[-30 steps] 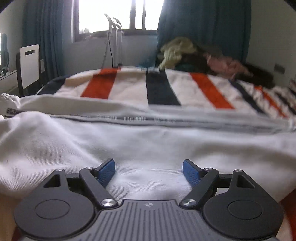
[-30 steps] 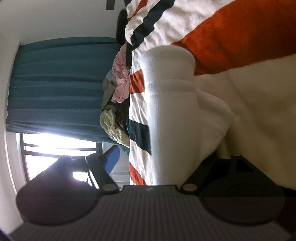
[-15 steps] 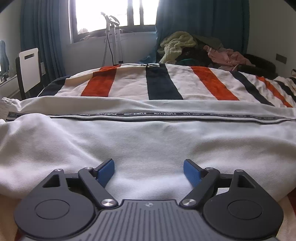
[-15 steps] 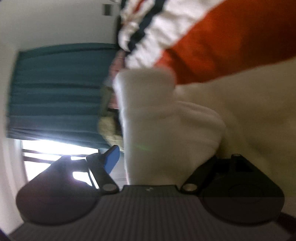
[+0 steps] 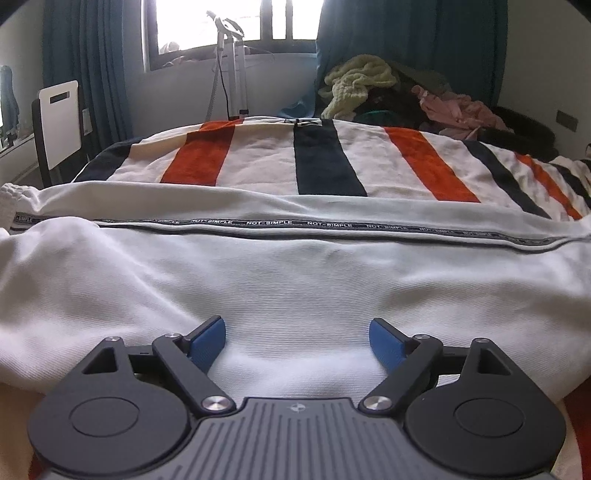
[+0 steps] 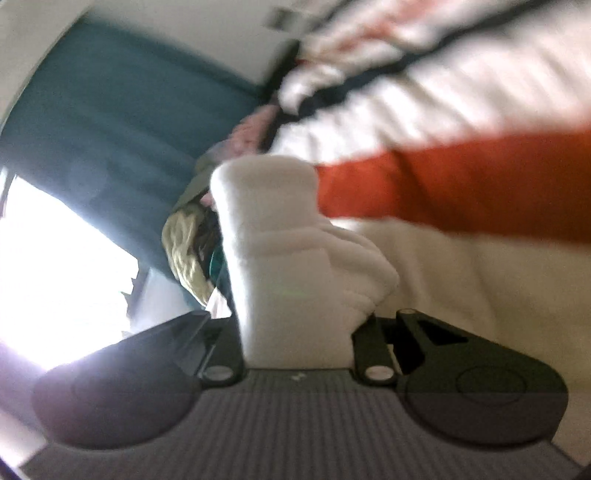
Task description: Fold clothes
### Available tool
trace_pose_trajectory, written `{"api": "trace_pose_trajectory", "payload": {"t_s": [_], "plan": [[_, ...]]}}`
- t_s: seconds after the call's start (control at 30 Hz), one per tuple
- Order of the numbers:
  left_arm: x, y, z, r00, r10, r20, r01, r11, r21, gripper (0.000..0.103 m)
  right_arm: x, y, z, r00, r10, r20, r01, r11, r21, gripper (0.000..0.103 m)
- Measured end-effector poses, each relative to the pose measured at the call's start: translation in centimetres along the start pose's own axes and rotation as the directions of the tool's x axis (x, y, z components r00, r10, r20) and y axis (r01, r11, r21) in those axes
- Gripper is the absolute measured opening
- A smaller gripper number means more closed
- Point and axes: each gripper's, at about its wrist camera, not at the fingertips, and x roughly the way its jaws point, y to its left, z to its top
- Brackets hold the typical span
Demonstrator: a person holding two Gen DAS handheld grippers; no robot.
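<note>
White trousers [image 5: 295, 280] with a black lettered side stripe [image 5: 280, 223] lie across the striped bed. My left gripper [image 5: 297, 338] is open, its blue pads apart just over the white cloth, holding nothing. In the right wrist view, blurred and rolled sideways, my right gripper [image 6: 295, 325] is shut on a white ribbed cuff [image 6: 280, 236] of the trousers, which sticks out forward between the fingers. The right fingertips are hidden by the cloth.
A striped orange, navy and white blanket [image 5: 325, 162] covers the bed. A pile of clothes [image 5: 391, 92] lies at the far end by teal curtains [image 5: 406, 33]. A white chair [image 5: 55, 122] stands at the left, a stand [image 5: 231, 70] under the window.
The right gripper closed on the white cuff and swung, rolling its view and blurring it. The left gripper rose slightly over the trousers and stayed open.
</note>
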Motion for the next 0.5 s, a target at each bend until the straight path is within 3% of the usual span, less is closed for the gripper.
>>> {"api": "trace_pose_trajectory", "payload": {"t_s": [0.13, 0.23, 0.3, 0.4, 0.5], "plan": [[-0.2, 0.1, 0.4, 1.000, -0.007, -0.008, 0.007, 1.000, -0.008, 0.087, -4.3, 6.2, -3.1, 0.996, 0.019, 0.084, 0.007, 0.955, -0.298, 0.018], [-0.4, 0.1, 0.6, 1.000, -0.013, -0.005, 0.013, 1.000, -0.016, 0.087, -6.5, 10.4, -6.3, 0.987, 0.063, 0.146, 0.018, 0.869, -0.494, 0.018], [-0.7, 0.4, 0.9, 1.000, -0.013, 0.000, 0.013, 0.999, -0.032, 0.087, -7.6, 13.0, -9.1, 0.979, 0.116, 0.169, 0.012, 0.789, -0.614, 0.018], [-1.7, 1.7, 1.5, 1.000, -0.012, 0.020, 0.013, 0.996, -0.089, 0.087, -5.7, 16.7, -11.9, 0.967, 0.202, 0.155, -0.015, 0.654, -0.756, 0.018], [-3.0, 3.6, 2.2, 0.998, -0.007, 0.063, 0.018, 0.983, -0.182, 0.087, -6.9, 18.3, -17.3, 0.959, 0.277, 0.058, -0.102, 0.528, -0.843, 0.018]]}}
